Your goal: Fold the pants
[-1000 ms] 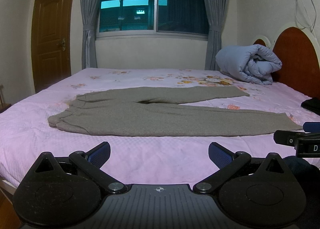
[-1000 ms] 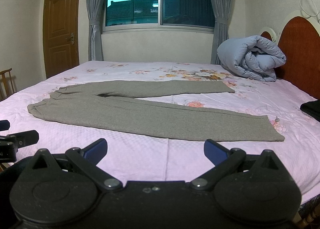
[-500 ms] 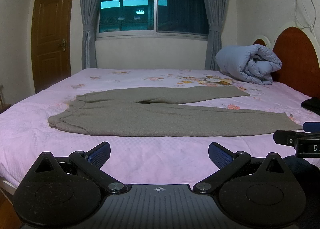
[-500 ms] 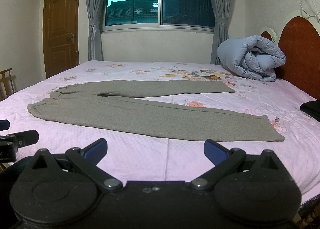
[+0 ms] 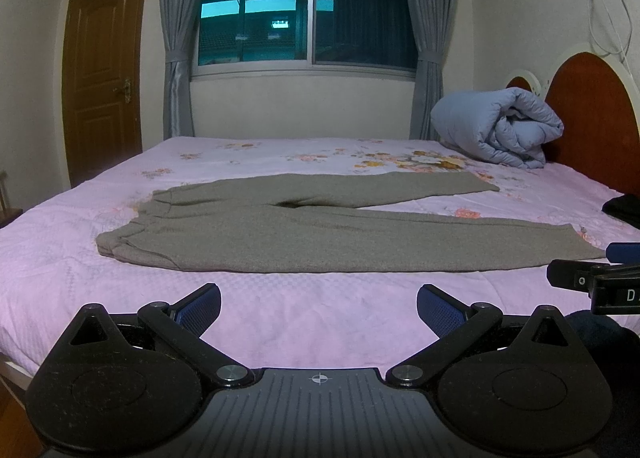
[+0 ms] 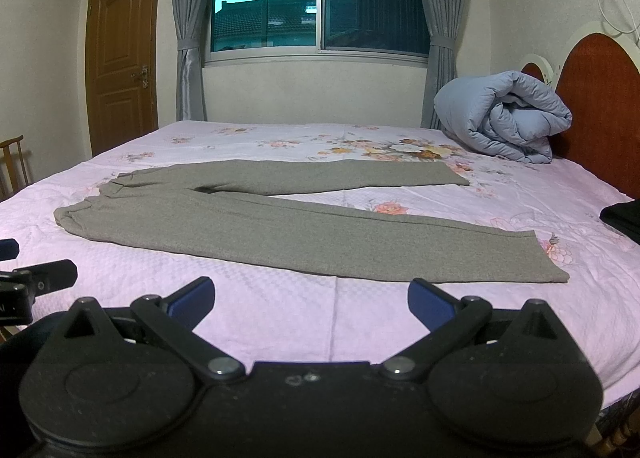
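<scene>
Pants flat on bed, legs spread apart toward the headboard. Left gripper and right gripper fingers spread wide, both short of the pants.

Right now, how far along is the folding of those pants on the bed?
Barely begun. Done: the grey pants lie spread flat on the pink bed, legs apart, no fold made. In hand: nothing; the left hand-held gripper and right hand-held gripper are both open and short of the cloth. Left: every fold, likely starting with laying one leg over the other.
</scene>
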The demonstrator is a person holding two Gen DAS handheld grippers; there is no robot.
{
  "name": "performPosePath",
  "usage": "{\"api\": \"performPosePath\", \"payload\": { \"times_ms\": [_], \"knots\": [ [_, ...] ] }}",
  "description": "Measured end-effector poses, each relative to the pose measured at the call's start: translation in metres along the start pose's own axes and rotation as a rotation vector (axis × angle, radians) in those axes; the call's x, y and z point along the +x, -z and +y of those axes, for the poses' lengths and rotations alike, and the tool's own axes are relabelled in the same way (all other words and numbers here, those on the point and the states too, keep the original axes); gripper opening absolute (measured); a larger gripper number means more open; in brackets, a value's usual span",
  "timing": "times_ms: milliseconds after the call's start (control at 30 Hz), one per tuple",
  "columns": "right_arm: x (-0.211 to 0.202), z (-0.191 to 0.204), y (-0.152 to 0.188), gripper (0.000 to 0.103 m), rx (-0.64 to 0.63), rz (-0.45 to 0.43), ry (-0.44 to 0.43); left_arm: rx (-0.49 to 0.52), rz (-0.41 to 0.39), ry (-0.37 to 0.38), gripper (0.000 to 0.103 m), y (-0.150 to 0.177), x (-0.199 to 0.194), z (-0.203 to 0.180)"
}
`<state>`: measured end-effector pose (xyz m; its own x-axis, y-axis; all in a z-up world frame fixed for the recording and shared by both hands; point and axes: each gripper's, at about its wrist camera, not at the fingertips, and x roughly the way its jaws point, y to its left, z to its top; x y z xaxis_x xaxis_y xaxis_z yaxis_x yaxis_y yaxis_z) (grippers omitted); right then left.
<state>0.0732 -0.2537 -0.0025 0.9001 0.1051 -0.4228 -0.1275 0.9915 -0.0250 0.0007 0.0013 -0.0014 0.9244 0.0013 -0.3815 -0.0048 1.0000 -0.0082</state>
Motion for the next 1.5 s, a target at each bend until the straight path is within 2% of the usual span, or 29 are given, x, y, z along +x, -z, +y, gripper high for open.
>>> {"api": "performPosePath", "payload": {
  "times_ms": [667, 800, 967, 1100, 1267, 1500],
  "knots": [
    [0.001, -0.001, 0.001, 0.097, -0.001, 0.001, -0.001, -0.001, 0.008, -0.015, 0.103, 0.000, 0.001, 0.000],
    [0.002, -0.001, 0.001, 0.097, 0.004, 0.005, 0.003, -0.036, 0.002, -0.028, 0.103, -0.001, 0.000, 0.008],
    [0.007, -0.016, -0.003, 0.097, 0.042, 0.022, -0.009, -0.096, 0.032, -0.020, 0.103, -0.009, 0.009, 0.026],
    [0.012, -0.041, -0.026, 0.097, 0.085, 0.000, -0.016, -0.097, 0.003, -0.065, 0.103, -0.027, 0.028, 0.050],
    [0.033, -0.064, -0.074, 0.097, 0.073, -0.054, 0.015, -0.104, -0.007, -0.088, 0.103, -0.070, 0.070, 0.095],
    [0.082, -0.078, -0.138, 0.097, 0.045, -0.096, 0.054, -0.174, 0.026, -0.139, 0.103, -0.119, 0.149, 0.171]
  ]
}}
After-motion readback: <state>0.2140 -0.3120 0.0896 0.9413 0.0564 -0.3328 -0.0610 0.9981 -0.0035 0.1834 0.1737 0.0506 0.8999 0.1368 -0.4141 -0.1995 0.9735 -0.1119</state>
